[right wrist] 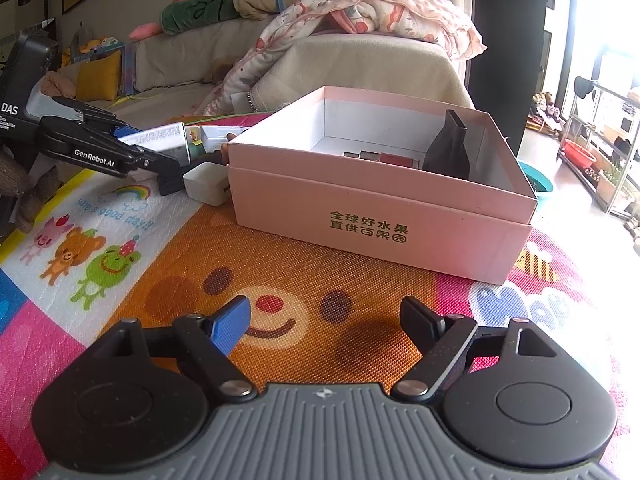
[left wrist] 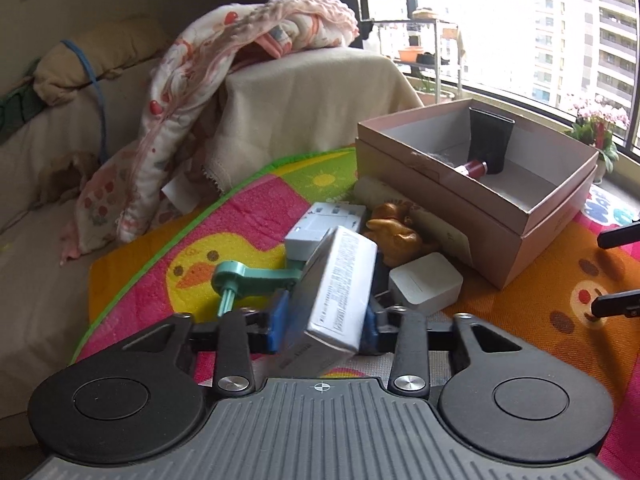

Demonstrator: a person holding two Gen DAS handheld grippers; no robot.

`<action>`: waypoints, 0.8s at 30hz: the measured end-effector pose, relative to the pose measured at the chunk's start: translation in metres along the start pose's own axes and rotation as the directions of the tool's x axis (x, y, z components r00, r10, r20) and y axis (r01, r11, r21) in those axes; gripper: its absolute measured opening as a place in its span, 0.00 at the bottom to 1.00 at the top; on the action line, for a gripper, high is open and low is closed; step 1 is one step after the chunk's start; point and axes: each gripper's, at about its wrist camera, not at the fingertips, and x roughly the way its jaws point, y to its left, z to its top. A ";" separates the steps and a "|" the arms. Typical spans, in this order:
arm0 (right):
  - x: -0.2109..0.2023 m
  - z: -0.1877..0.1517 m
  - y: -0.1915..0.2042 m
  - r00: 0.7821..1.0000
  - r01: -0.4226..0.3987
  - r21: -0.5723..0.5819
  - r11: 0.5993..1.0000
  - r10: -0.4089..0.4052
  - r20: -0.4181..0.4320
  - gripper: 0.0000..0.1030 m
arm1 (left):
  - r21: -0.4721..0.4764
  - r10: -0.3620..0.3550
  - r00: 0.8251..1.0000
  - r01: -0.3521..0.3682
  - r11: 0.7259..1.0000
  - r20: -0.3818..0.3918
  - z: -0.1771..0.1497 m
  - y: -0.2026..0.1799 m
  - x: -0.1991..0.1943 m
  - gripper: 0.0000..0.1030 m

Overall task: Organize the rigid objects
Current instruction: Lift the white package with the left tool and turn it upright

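The left gripper is clamped on a white printed carton, its blue pads pressing the two long sides; the carton tilts up and away from the play mat. In the right wrist view the same gripper reaches in from the left with the carton raised above the mat, just left of the pink box.

The right gripper has its fingers spread wide apart with nothing between them, low over the orange bear face on the mat, near the front wall of the box.

On the mat beyond the held carton lie a white power strip, a green plastic crank, a brown figurine and a small white adapter, the adapter just beside the pink box. Inside the box a black nozzle stands at the far side with a dark red cylinder lying against it.
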 end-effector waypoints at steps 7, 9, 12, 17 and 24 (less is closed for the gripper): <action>0.000 0.001 0.001 1.000 0.006 -0.007 1.000 -0.006 -0.002 0.80 | -0.107 -0.075 0.997 0.075 0.991 0.007 -0.021 -0.001 -0.032 0.26; 0.001 0.001 0.001 1.000 0.009 -0.011 1.000 -0.009 -0.003 0.80 | -0.199 -0.144 0.990 0.143 0.969 0.012 -0.027 0.002 -0.042 0.26; 0.001 0.001 0.002 1.000 0.013 -0.015 1.000 -0.013 -0.002 0.80 | -0.254 -0.167 0.986 0.165 0.953 0.016 -0.035 -0.001 -0.052 0.26; 0.001 0.001 0.004 1.000 0.018 -0.019 1.000 -0.018 0.001 0.80 | -0.277 -0.110 0.993 0.116 0.954 0.038 -0.045 -0.011 -0.051 0.27; -0.002 0.001 0.008 0.999 0.047 -0.047 0.998 -0.046 0.016 0.80 | -0.294 -0.054 0.998 0.056 0.954 0.014 -0.053 -0.030 -0.030 0.32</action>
